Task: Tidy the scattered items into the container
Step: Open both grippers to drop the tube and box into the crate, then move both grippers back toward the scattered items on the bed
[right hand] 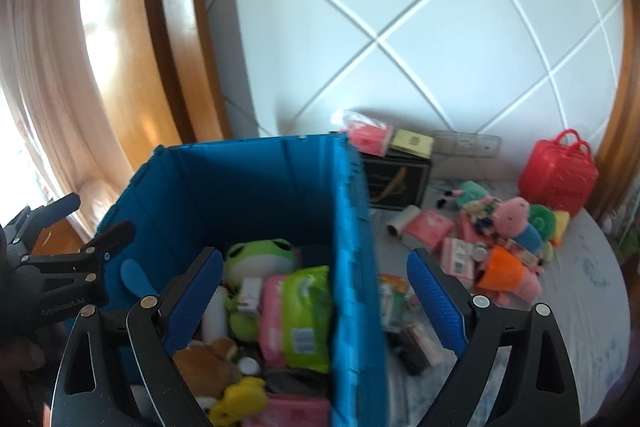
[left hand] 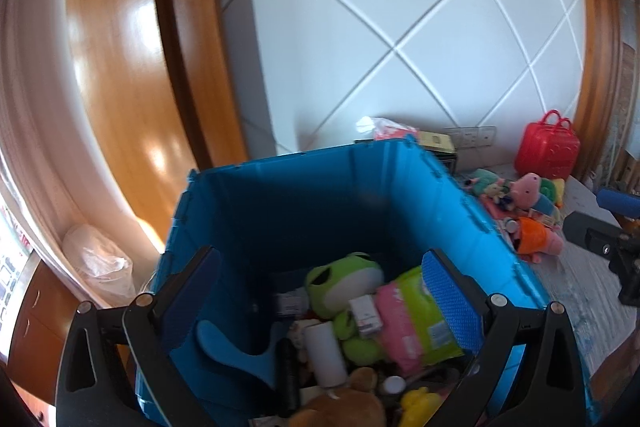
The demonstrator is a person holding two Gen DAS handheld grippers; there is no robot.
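Two grippers, left point(left hand: 320, 301) and right point(right hand: 316, 297), hold their fingers spread wide with nothing between them. Below the fingers, a blue bin point(left hand: 304, 195) holds a frog plush point(left hand: 344, 277), green-pink packet point(left hand: 420, 315) and white bottle point(left hand: 324, 353). More toys point(right hand: 508, 239) lie right of it.

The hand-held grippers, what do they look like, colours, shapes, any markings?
Both match. The left hand-held gripper and the right hand-held gripper each have black arms with triangular cut-outs and round silver pivot pins. Their fingers carry blue pads with a fine dotted texture. Seen from the right wrist view, the left one's black body bears small pale lettering, too blurred to read.
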